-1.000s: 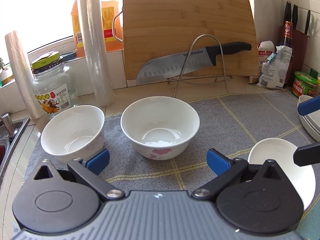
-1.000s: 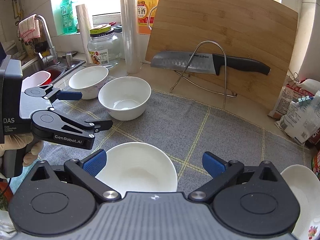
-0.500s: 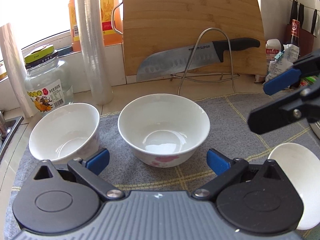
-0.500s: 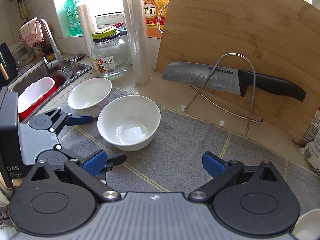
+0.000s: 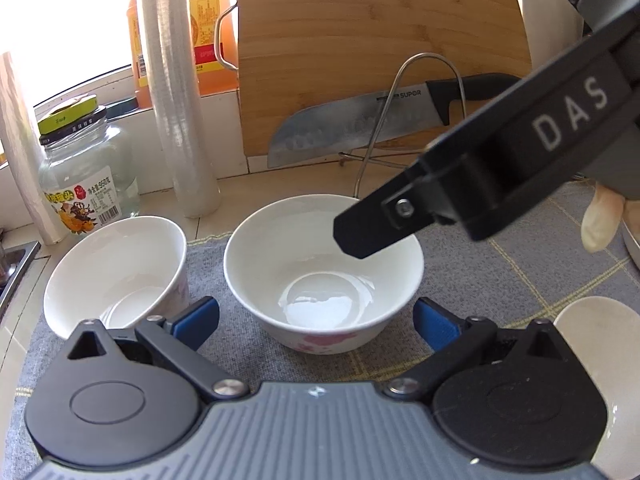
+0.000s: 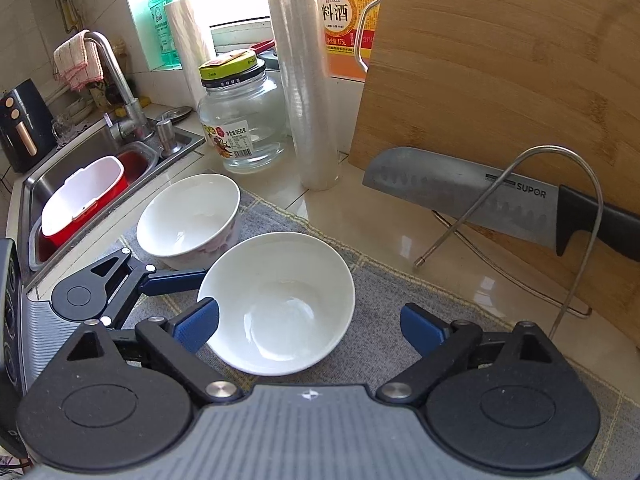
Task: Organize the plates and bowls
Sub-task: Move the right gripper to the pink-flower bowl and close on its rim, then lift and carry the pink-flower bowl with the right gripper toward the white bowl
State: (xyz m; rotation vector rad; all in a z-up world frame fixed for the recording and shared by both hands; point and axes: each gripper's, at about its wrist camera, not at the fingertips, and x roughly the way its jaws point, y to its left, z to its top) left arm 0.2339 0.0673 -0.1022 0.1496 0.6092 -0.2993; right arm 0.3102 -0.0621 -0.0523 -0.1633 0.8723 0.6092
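Observation:
Two white bowls with pink flower prints stand on a grey mat [image 5: 500, 276]. The larger bowl [image 5: 324, 272] sits between the open jaws of my left gripper [image 5: 316, 320]. The smaller bowl [image 5: 116, 276] is to its left. My right gripper [image 6: 310, 322] is open and hovers above the larger bowl [image 6: 280, 300]; in the left wrist view its dark finger [image 5: 384, 220] reaches over the bowl's rim. The smaller bowl [image 6: 188, 216] lies beyond. A white dish [image 5: 600, 344] lies at the mat's right edge.
A bamboo cutting board [image 5: 380, 48] leans on the back wall with a knife [image 6: 500, 200] on a wire stand [image 5: 400, 120]. A glass jar [image 5: 80, 168], a plastic-wrap roll [image 5: 176, 92] and an orange bottle [image 6: 344, 16] stand behind. The sink [image 6: 80, 196] is at left.
My right gripper has swung left from the white dish to above the larger bowl. My left gripper has moved closer to that bowl.

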